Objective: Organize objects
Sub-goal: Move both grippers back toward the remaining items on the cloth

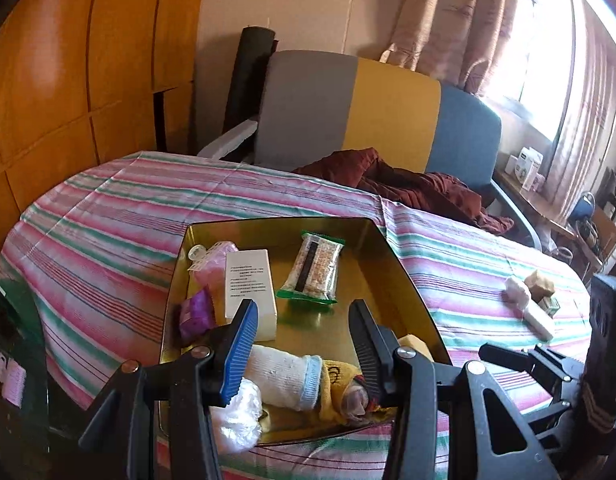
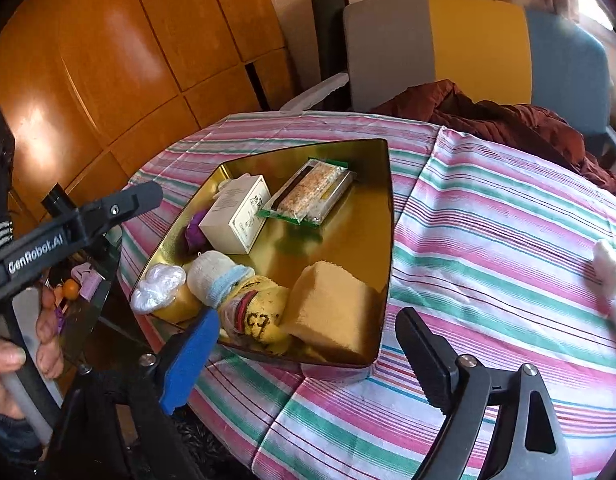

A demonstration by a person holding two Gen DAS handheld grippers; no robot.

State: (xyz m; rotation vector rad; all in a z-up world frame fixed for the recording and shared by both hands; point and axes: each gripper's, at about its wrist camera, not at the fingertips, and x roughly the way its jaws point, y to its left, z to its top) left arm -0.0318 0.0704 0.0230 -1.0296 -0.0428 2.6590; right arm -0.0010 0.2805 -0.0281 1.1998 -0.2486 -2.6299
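Gold metal tray [image 1: 372, 240] [image 2: 372, 216] sits on the pink, green and white striped tablecloth [image 1: 120, 216] [image 2: 500, 220], holding most of the items. At its far side lie a white rectangular box with printed text [image 1: 250, 292] [image 2: 236, 216] and a clear-wrapped cereal bar with green edging [image 1: 314, 268] [image 2: 308, 196]; a purple packet [image 1: 196, 314] [image 2: 196, 232] lies left of the box. At the near side sit a rolled white sock with a pale blue cuff [image 1: 284, 376] [image 2: 220, 276], a yellow rolled sock with black markings [image 1: 340, 384] [image 2: 260, 312], a crinkled clear plastic bundle [image 1: 238, 416] [image 2: 158, 286] and a tan sponge block [image 2: 332, 312].

Left gripper [image 1: 304, 328] hangs over the tray's near end, fingers spread and empty. Right gripper [image 2: 308, 344] stands at the tray's near rim, fingers spread wide, gripping nothing.

Outside the tray, to the right on the cloth, lies a white fluffy roll [image 1: 528, 304] [image 2: 610, 276] just beside a small brown block [image 1: 540, 282]. A crumpled maroon cloth [image 1: 420, 184] [image 2: 508, 124] lies at the far edge, against a grey, yellow and blue chair back [image 1: 388, 112] [image 2: 468, 48].
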